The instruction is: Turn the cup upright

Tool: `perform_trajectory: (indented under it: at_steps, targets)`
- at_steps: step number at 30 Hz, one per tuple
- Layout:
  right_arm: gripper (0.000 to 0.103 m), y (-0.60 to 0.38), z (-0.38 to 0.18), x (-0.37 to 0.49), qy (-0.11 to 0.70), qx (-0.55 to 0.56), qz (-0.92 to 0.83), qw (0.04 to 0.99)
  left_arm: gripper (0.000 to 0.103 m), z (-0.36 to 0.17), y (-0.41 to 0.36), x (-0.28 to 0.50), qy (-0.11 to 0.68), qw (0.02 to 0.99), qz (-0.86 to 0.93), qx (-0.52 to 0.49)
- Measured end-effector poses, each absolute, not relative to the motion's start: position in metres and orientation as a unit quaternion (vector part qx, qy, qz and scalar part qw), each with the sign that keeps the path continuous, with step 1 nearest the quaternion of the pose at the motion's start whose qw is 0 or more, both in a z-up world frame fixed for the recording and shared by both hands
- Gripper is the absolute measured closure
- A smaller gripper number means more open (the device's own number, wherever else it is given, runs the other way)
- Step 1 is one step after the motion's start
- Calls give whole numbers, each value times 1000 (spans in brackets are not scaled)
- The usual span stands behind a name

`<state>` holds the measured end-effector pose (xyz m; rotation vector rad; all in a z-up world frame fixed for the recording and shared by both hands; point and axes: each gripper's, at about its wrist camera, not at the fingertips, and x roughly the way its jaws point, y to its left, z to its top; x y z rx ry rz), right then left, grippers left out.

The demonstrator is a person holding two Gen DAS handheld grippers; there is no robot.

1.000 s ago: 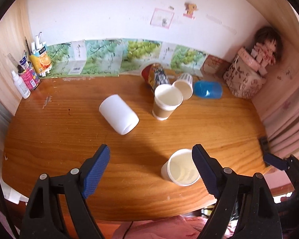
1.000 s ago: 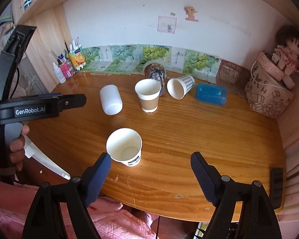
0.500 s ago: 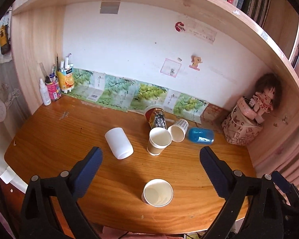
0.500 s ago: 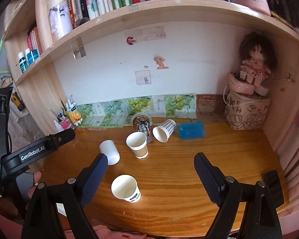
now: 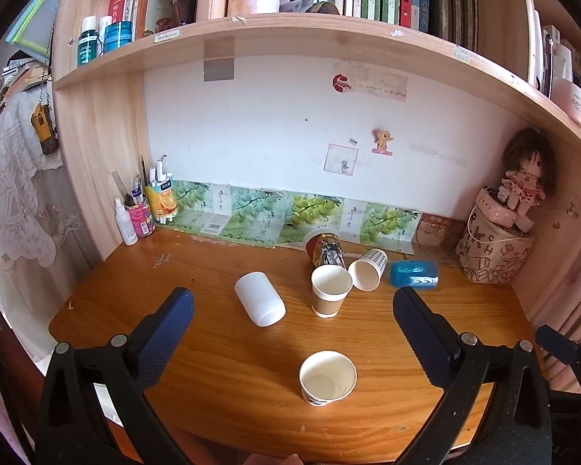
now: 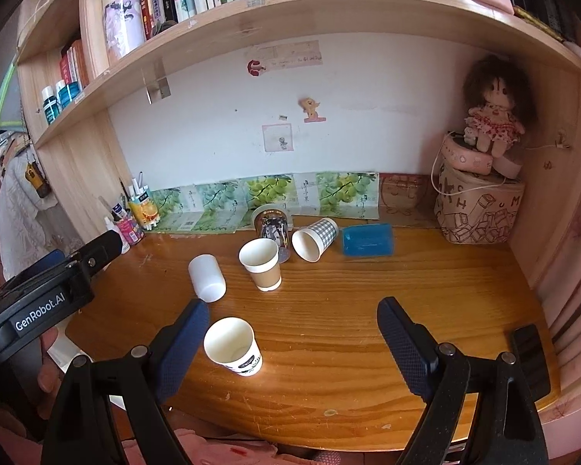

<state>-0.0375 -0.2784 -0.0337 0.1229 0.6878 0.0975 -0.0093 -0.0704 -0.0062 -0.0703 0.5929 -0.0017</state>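
A white paper cup [image 5: 327, 378] [image 6: 233, 346] stands upright near the desk's front edge. A brown-sleeved cup [image 5: 330, 290] [image 6: 262, 263] stands upright mid-desk. A plain white cup [image 5: 259, 298] [image 6: 207, 278] lies on its side to its left. A checked cup [image 5: 368, 269] [image 6: 314, 233], a printed cup [image 5: 324, 250] [image 6: 272, 224] and a blue cup [image 5: 414, 275] [image 6: 367, 240] lie on their sides behind. My left gripper [image 5: 292, 319] is open and empty, above the front cup. My right gripper [image 6: 292, 329] is open and empty, right of that cup.
A pen holder and bottles [image 5: 143, 209] stand at the back left. A patterned bag with a doll [image 6: 480, 201] fills the back right corner. A bookshelf [image 5: 290, 31] hangs over the desk. A black object [image 6: 528, 360] lies at the desk's right edge.
Both grippers have drawn back and risen from the desk, so more of the shelf shows. The cups have not moved. Both jaws stay open.
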Motion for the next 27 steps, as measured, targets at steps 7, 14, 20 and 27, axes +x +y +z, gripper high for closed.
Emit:
perform_trajectory:
  at_steps: [7,14,20,27]
  targets:
    - [14,-279,-33,-39,334,46,60,940,0,-10,-74,-12,300,953,22,-36]
    - [14,-278,-32,-39,330,40,62,941,0,-10,-74,-15,301,953,35,-32]
    - [14,-280,-31,-42,323,47,55,944,0,-8,-77,-17,296,954,38,-21]
    - [14,-278,-30,-44,318,49,50,946,0,-5,-76,-19,290,956,35,-15]
